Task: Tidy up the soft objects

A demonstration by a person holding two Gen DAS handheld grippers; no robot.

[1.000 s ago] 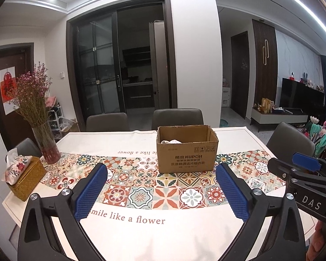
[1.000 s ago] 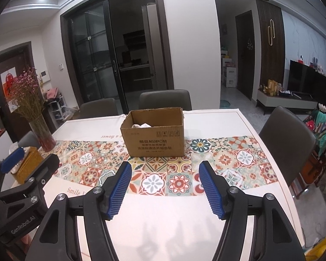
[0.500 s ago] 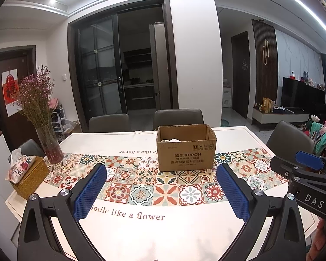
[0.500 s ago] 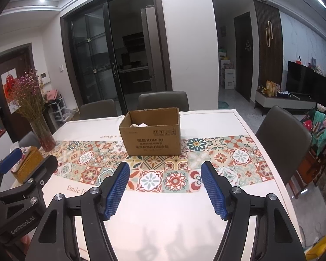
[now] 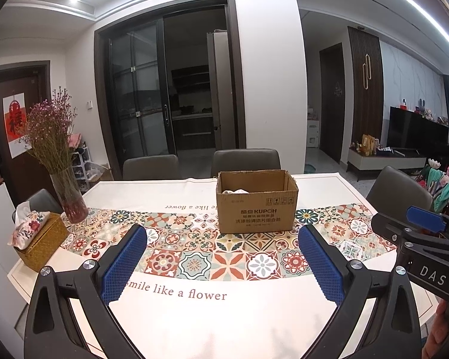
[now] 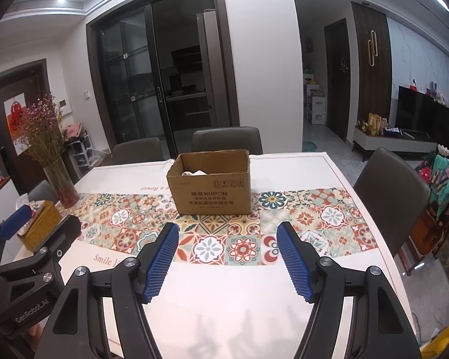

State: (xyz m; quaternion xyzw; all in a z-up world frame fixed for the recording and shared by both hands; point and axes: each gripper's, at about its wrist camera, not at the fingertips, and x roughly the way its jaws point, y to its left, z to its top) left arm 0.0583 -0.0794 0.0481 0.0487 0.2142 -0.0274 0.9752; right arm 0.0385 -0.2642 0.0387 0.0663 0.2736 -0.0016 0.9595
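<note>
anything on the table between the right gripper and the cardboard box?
Nothing. In the right wrist view, only bare patterned tablecloth lies between the right gripper and the cardboard box. The jaws stand open and empty.

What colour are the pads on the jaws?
Blue pads, textured; clearest in the right wrist view.

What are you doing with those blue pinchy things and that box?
A person holds two grippers over the table. The left gripper and right gripper are both open and empty. A cardboard box sits on the patterned runner with something white and soft inside. Nothing is being picked up.
</note>
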